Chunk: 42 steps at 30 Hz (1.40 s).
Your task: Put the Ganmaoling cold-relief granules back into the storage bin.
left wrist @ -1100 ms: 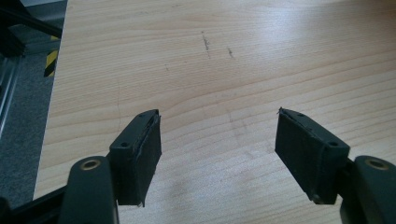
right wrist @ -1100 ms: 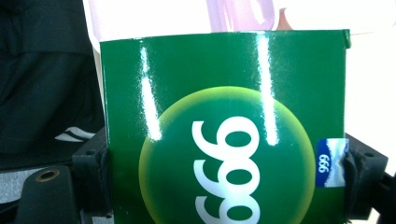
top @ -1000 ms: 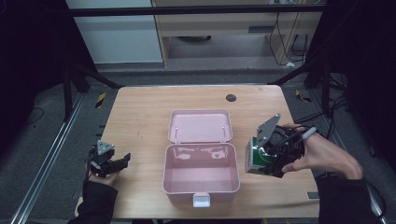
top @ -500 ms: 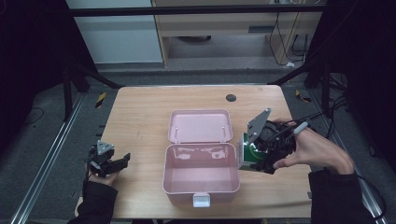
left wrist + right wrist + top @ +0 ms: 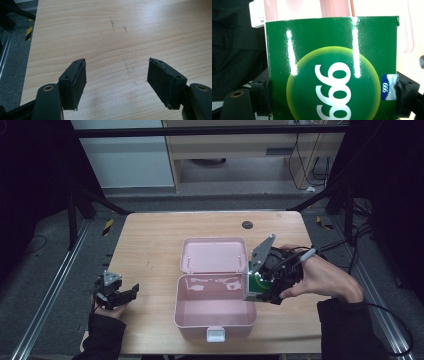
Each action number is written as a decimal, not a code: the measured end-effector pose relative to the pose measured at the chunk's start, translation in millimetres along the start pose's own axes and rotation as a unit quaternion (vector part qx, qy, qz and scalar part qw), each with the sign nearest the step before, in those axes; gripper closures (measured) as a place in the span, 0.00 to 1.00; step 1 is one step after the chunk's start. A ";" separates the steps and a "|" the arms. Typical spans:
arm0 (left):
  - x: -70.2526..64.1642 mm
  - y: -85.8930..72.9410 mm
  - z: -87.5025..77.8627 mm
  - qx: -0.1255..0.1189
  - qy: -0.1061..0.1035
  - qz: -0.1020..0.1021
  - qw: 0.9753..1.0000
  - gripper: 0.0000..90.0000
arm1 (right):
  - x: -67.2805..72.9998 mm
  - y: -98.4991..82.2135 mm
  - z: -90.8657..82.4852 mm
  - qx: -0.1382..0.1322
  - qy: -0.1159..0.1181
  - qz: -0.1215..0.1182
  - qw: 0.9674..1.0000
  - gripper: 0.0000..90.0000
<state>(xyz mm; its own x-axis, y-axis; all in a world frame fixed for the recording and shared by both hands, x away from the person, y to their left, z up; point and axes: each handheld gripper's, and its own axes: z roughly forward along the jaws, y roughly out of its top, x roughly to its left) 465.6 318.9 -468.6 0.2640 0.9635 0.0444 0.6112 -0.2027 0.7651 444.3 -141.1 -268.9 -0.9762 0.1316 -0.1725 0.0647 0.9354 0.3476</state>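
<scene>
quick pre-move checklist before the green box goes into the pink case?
1. Right gripper shut on the green box: ok, a jaw on each side.
2. Pink case lid open: ok.
3. Case interior free: ok, looks empty.
4. Box above the opening: not ok, at the right rim.
5. Left gripper clear of the case: ok, open over bare table.
6. Grip firmness: cannot tell.

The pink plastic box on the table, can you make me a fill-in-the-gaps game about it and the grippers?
1. The pink plastic box has its lid ____.
2. The right gripper holds a glossy ____ carton.
3. The left gripper has its jaws ____ above the bare wooden table.

Missing words: open; green; open
</scene>
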 end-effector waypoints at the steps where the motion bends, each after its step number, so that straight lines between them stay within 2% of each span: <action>1: -0.1 0.0 0.0 0.000 0.000 0.000 1.000 0.34 | 0.4 1.8 1.0 -0.002 0.001 -0.002 1.000 0.18; 20: -0.3 0.6 -0.8 -0.002 0.000 0.000 1.000 0.34 | 1.7 30.0 22.9 -0.013 0.013 -0.025 1.000 0.18; 36: -0.4 0.8 -0.7 -0.002 0.000 0.001 1.000 0.34 | 0.9 37.6 36.4 -0.016 0.015 -0.029 0.999 0.17; 42: 0.0 0.8 -1.0 -0.003 0.000 0.001 1.000 0.34 | 1.0 42.5 46.3 -0.008 0.022 -0.033 0.999 0.17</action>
<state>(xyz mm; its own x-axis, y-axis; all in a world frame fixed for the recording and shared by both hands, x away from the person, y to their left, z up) 465.4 318.9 -467.3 0.2644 0.9633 0.0460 0.6058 -0.2030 0.7693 455.7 -86.0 -297.0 -0.9865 0.0553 -0.1538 -0.0025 0.9360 0.3521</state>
